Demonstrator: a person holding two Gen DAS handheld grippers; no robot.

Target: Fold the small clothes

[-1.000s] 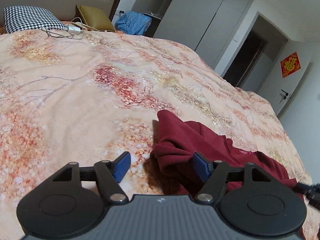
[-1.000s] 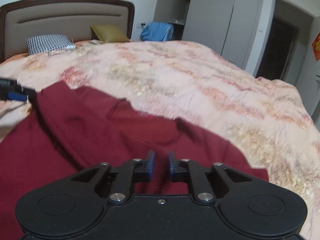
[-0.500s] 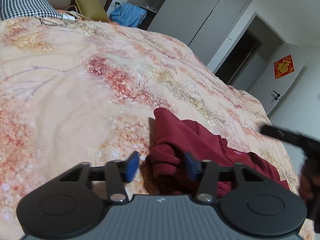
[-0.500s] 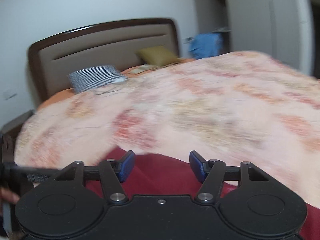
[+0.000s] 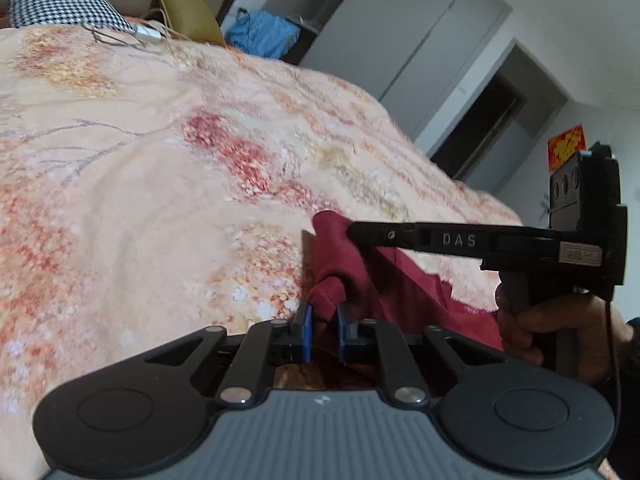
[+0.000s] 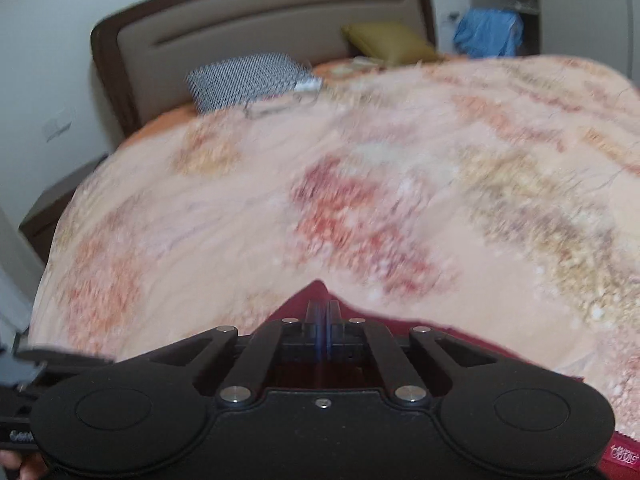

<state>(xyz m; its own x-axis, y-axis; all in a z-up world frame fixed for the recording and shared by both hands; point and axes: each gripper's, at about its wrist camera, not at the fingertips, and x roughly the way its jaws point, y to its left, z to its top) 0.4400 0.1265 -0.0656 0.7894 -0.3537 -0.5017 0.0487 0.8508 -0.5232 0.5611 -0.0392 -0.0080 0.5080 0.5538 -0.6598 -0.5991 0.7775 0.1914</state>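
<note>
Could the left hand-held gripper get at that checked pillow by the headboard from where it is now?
Probably not as things stand. The left hand-held gripper is closing on a bunch of the red garment, and the checked pillow lies far across the bedspread, though nothing blocks the way.

This is a bedroom in a home. A large bed [image 6: 360, 200] with a peach floral cover fills the view, and a padded headboard [image 6: 264, 28] in a dark wood frame stands at its far end. A checked pillow [image 6: 248, 80] and an olive cushion [image 6: 388, 42] lie near it. Tall grey wardrobe doors [image 5: 400, 28] and a dark open doorway [image 5: 484, 124] stand beside the bed.
</note>
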